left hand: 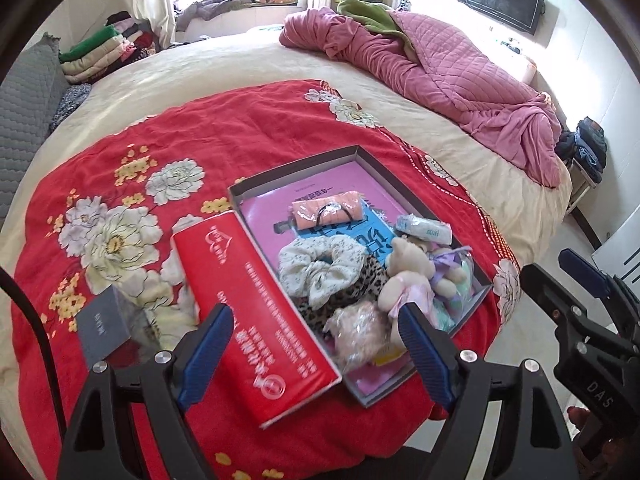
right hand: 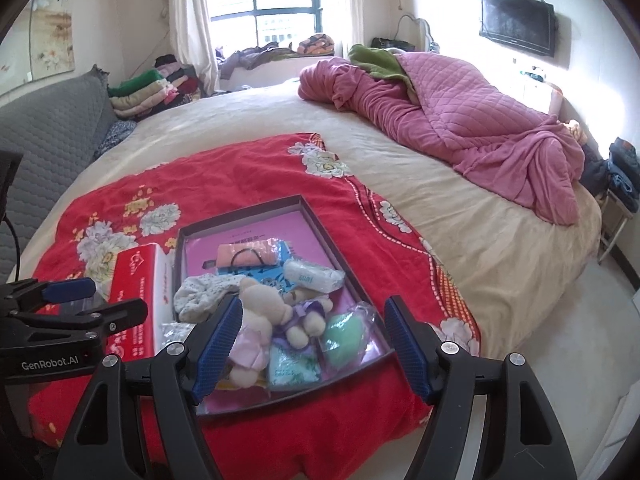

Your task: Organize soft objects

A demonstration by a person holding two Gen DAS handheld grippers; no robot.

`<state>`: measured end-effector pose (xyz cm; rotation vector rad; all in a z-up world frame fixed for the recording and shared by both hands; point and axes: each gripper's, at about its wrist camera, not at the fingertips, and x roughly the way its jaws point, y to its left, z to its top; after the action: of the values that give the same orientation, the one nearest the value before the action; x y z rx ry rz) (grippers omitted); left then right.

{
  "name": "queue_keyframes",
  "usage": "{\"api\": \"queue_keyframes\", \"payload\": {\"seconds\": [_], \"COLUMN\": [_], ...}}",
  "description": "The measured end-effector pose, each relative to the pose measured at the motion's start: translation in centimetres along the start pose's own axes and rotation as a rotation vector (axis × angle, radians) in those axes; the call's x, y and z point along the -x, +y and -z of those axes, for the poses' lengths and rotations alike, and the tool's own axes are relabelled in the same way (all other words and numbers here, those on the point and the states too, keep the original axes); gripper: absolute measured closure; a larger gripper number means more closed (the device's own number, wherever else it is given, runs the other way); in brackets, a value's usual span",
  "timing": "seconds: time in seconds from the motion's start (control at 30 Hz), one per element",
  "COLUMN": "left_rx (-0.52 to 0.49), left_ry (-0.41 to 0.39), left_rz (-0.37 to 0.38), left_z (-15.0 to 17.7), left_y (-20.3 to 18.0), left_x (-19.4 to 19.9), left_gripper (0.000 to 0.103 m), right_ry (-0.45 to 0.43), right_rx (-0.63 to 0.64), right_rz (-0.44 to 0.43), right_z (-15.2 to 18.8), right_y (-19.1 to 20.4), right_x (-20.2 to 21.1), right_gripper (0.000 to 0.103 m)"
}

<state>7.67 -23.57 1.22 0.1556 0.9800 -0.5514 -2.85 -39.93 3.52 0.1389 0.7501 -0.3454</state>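
Left gripper [left hand: 316, 352]: jaws spread, holding nothing, above red tissue box [left hand: 256, 316] | Right gripper [right hand: 312, 344]: jaws spread, holding nothing | Shallow grey cardboard tray [right hand: 320, 216] on red floral quilt [right hand: 240, 168]: beige teddy bear [right hand: 260, 308], cream scrunchie [left hand: 320, 268], green pouch [right hand: 344, 340] at near end.

Both wrist views look forward and down from the near edge of the bed [left hand: 224, 60] toward the far window. The left view sits closer over the tray [left hand: 288, 172]; the right view stands further right. Both share the tray [right hand: 240, 210] and red quilt [right hand: 224, 168].
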Motion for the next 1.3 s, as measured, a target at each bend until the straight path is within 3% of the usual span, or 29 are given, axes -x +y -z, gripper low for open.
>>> {"api": "queue_keyframes", "payload": {"seconds": [0.87,1.3], "left_rx": [0.036,0.027], "left_ry": [-0.057,-0.058], "left_rz": [-0.041,-0.067], "left_z": [6.7,9.5], "left_y": [2.9,3.4], "left_x": [5.9,7.6], "left_gripper": [0.019,0.019], "right_ry": [-0.029,-0.056], "right_rx": [-0.080,-0.088], "right_rz": [0.025,0.116], "right_z": [5.1,8.2], "right_y": [3.6,5.1], "right_x": [6.3,9.4], "right_gripper": [0.029,0.029]}}
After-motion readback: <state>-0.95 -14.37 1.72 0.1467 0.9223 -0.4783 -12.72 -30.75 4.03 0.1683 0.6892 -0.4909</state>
